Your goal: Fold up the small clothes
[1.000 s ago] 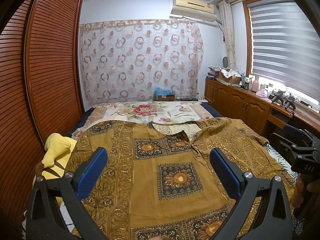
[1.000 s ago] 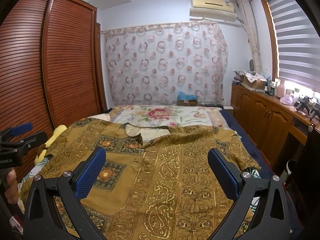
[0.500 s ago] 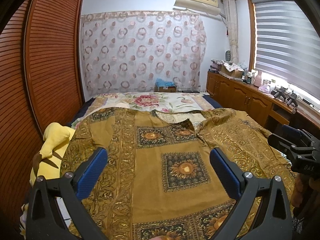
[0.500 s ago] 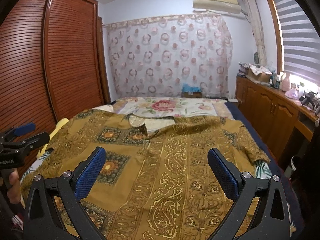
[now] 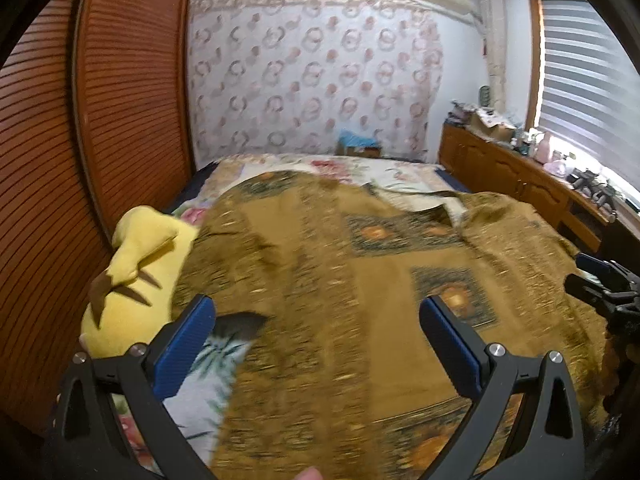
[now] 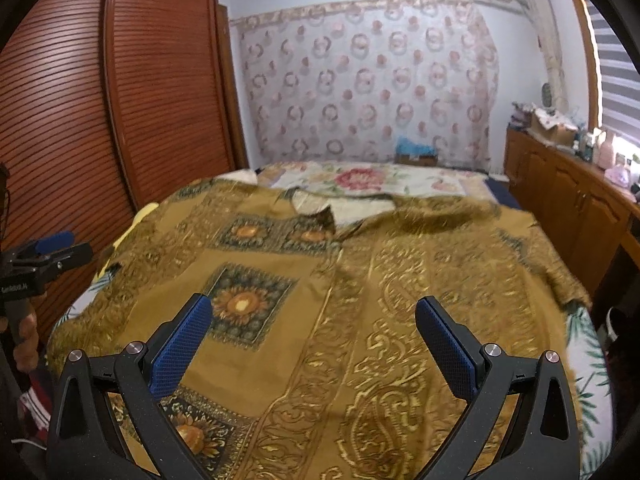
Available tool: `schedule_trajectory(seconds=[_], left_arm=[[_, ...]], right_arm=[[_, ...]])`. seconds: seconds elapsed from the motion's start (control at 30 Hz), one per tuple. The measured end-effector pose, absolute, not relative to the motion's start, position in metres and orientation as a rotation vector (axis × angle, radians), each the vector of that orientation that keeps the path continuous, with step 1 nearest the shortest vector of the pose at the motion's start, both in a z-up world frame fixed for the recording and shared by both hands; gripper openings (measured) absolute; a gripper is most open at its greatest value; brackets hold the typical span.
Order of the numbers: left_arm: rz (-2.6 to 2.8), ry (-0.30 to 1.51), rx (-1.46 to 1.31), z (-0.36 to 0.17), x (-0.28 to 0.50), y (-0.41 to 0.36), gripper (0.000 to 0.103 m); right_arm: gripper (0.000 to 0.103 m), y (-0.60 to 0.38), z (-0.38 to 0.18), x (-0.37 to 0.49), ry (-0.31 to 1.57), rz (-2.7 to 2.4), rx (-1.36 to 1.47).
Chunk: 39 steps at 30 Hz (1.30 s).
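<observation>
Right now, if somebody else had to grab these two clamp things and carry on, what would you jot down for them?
Left gripper: open, holding nothing, above the shirt's left side near the yellow plush toy.
Right gripper: open, holding nothing, above the shirt's middle.
Patterned gold shirt: spread flat, front up, on the floral bedsheet, collar toward the far curtain.
Done: shirt laid out.
Left: no fold shows yet; sleeves and body all remain to be folded.

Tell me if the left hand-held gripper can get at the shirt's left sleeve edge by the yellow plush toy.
Probably yes. The left hand-held gripper is open and holds nothing, and the shirt edge lies just ahead of its left finger. The yellow plush toy sits beside that edge, not on it.
</observation>
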<state>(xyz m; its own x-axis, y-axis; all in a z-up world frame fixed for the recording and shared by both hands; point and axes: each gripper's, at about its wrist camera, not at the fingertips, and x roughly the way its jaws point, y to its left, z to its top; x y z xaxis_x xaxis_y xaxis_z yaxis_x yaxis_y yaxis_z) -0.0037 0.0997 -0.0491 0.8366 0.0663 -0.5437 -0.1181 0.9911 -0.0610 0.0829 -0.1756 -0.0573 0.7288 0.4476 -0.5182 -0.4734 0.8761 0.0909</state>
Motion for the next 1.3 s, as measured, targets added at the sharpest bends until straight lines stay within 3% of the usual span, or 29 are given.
schedule_trajectory(seconds=[0.4, 0.77, 0.9, 1.0, 1.07, 1.13, 1.2, 1.3], left_arm=[[0.138, 0.690, -0.204, -0.085, 0.007, 0.201, 0.098], [0.048, 0.826, -0.415, -0.122, 0.038, 0.244, 0.076], [-0.003, 0.866, -0.492, -0.134, 0.049, 0.257, 0.064], [-0.050, 0.862, -0.540, -0.135, 0.051, 0.263, 0.038], [-0.070, 0.864, -0.559, -0.137, 0.052, 0.267, 0.030], [-0.070, 0.865, -0.539, -0.135, 0.053, 0.266, 0.013], [-0.044, 0.838, -0.499, -0.128, 0.050, 0.263, 0.004], [0.007, 0.760, -0.440, -0.106, 0.042, 0.256, 0.002]], right_arm=[[0.103, -0.137, -0.069, 0.094, 0.593, 0.623, -0.148], [0.103, -0.100, -0.070, 0.115, 0.621, 0.689, -0.210], [0.103, -0.095, -0.075, 0.118, 0.641, 0.701, -0.220], [0.103, -0.094, -0.077, 0.118, 0.650, 0.709, -0.218], [0.103, -0.095, -0.079, 0.118, 0.657, 0.711, -0.216], [0.103, -0.094, -0.081, 0.119, 0.666, 0.714, -0.220], [0.103, -0.094, -0.081, 0.121, 0.668, 0.716, -0.222], [0.103, -0.094, -0.081, 0.124, 0.674, 0.721, -0.218]])
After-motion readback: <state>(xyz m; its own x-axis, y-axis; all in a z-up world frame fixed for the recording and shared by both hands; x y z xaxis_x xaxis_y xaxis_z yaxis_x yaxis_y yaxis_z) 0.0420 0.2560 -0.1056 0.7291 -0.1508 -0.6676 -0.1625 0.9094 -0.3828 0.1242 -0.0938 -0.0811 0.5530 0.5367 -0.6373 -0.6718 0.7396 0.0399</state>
